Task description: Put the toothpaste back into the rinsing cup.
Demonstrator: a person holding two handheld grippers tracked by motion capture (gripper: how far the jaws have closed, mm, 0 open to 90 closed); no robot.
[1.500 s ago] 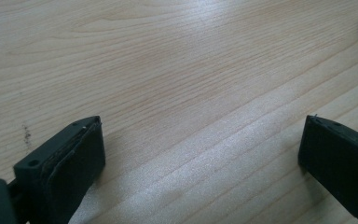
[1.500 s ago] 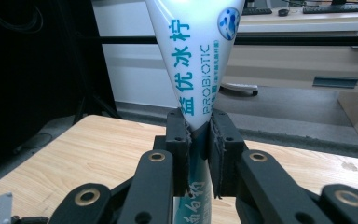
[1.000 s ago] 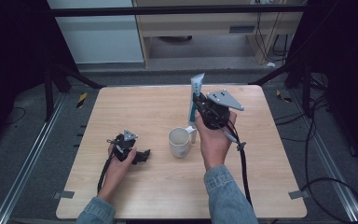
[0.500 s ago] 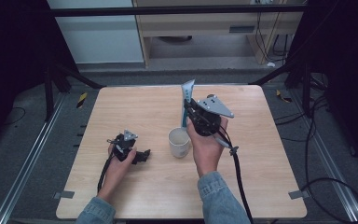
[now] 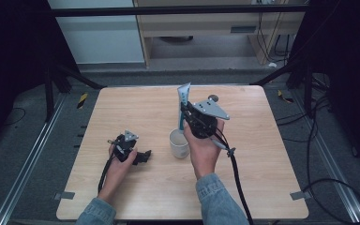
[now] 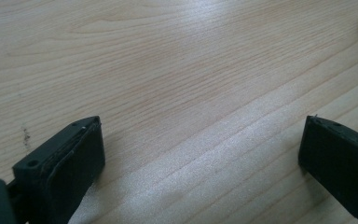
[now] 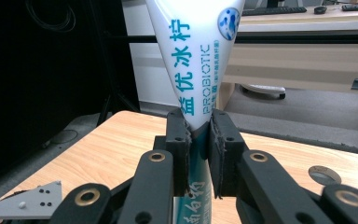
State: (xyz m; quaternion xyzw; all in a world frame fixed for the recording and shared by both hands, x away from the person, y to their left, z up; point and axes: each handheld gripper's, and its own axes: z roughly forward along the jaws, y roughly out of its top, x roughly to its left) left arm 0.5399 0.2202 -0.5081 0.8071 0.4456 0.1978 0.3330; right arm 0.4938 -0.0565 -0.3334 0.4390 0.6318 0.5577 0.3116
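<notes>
Right claw, at the centre of the high view, is grasping a toothpaste tube low on its body; in the right gripper view my two black pads are pressing the tube from both sides, its flat crimped end rising toward the top of the frame and its cap end hanging below the jaws. I am holding the tube upright above the white mug, which is standing just left of centre on the wooden table, directly under the tube as far as the high view lets me judge; whether the lower end is already entering the rim I cannot tell. Left claw, at lower left of the high view, is lying released on the table beside the mug but apart from it; in the left gripper view its jaws are standing wide with bare wood between them. Judged stage: pick-up is done and the tube is carried over the mug. Remaining: I am still to lower the tube into the mug, let go and draw the claw clear.
</notes>
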